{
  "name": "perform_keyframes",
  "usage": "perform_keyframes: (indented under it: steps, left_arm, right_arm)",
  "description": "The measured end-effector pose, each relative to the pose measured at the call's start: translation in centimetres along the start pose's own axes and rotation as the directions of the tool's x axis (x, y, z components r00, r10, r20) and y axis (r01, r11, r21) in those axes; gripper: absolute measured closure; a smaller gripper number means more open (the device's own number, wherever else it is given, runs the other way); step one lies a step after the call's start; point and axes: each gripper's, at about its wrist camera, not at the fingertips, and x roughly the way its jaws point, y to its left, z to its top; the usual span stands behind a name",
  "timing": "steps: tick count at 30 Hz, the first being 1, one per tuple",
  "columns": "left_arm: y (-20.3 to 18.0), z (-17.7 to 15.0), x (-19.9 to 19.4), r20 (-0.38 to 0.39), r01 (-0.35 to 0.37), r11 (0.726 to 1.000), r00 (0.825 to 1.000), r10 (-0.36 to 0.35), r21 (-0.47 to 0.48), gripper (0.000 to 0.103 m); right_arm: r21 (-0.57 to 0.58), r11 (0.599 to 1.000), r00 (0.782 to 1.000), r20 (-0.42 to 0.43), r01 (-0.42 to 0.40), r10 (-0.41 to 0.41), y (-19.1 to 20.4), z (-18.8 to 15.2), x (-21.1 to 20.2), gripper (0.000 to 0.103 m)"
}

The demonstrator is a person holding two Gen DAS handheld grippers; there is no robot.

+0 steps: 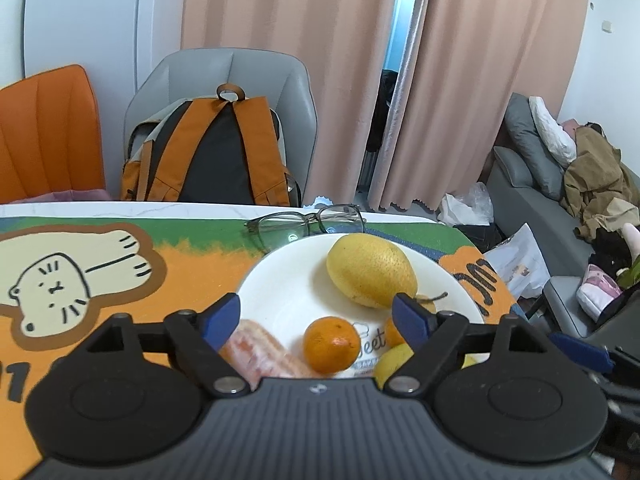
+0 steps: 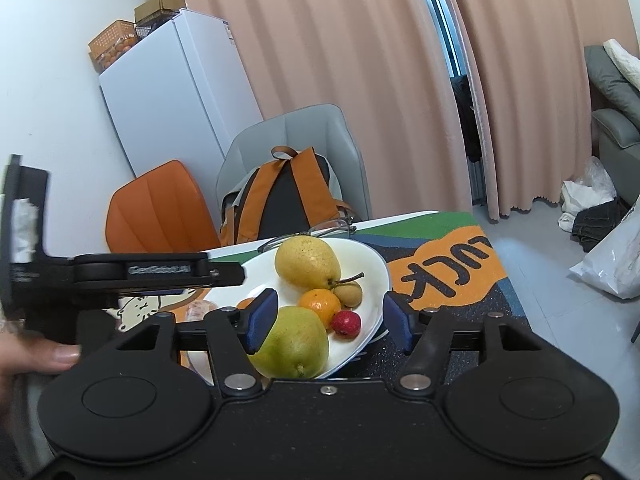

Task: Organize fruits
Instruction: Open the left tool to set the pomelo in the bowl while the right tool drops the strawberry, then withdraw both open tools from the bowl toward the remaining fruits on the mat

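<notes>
A white plate (image 1: 280, 280) on the table holds a yellow pear (image 1: 370, 270), a mandarin (image 1: 332, 344), a second orange fruit (image 1: 392, 334) and a yellow-green fruit (image 1: 394, 364). A pale pink-orange peeled fruit (image 1: 260, 354) lies at the plate's near left rim. My left gripper (image 1: 318, 320) hovers open over the plate's near side, with the mandarin below its gap and untouched. In the right wrist view the plate (image 2: 372, 264) also shows a small brown fruit (image 2: 349, 292) and a small red fruit (image 2: 346, 323). My right gripper (image 2: 330, 320) is open above these, gripping nothing.
Glasses (image 1: 308, 222) lie just beyond the plate. A cartoon mat (image 1: 100, 280) covers the table. Behind stand a grey chair with an orange backpack (image 1: 212, 156) and an orange chair (image 1: 44, 136). The table's right edge drops to a cluttered floor. A hand (image 2: 36, 360) holds the left gripper's body.
</notes>
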Motion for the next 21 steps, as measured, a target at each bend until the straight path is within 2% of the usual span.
perform_keyframes:
  steps: [8, 16, 21]
  left_arm:
    - [1.5, -0.4, -3.9, 0.035, -0.019, 1.0, 0.999, 0.02, -0.024, 0.013]
    - [2.6, -1.5, -6.9, 0.047, -0.016, 0.999, 0.999, 0.017, -0.038, 0.008]
    - [3.0, -2.3, -8.6, 0.063, 0.002, 0.999, 0.998, 0.001, -0.054, 0.005]
  right_arm:
    - [-0.004, 1.0, 0.999, 0.034, -0.016, 0.016, 0.4, 0.2, -1.4, 0.041]
    - [0.014, 0.999, 0.999, 0.023, -0.049, 0.048, 1.0, -0.4, -2.1, 0.041]
    - [-0.004, 0.999, 0.999, 0.013, -0.052, 0.052, 1.9, -0.6, -3.0, 0.031]
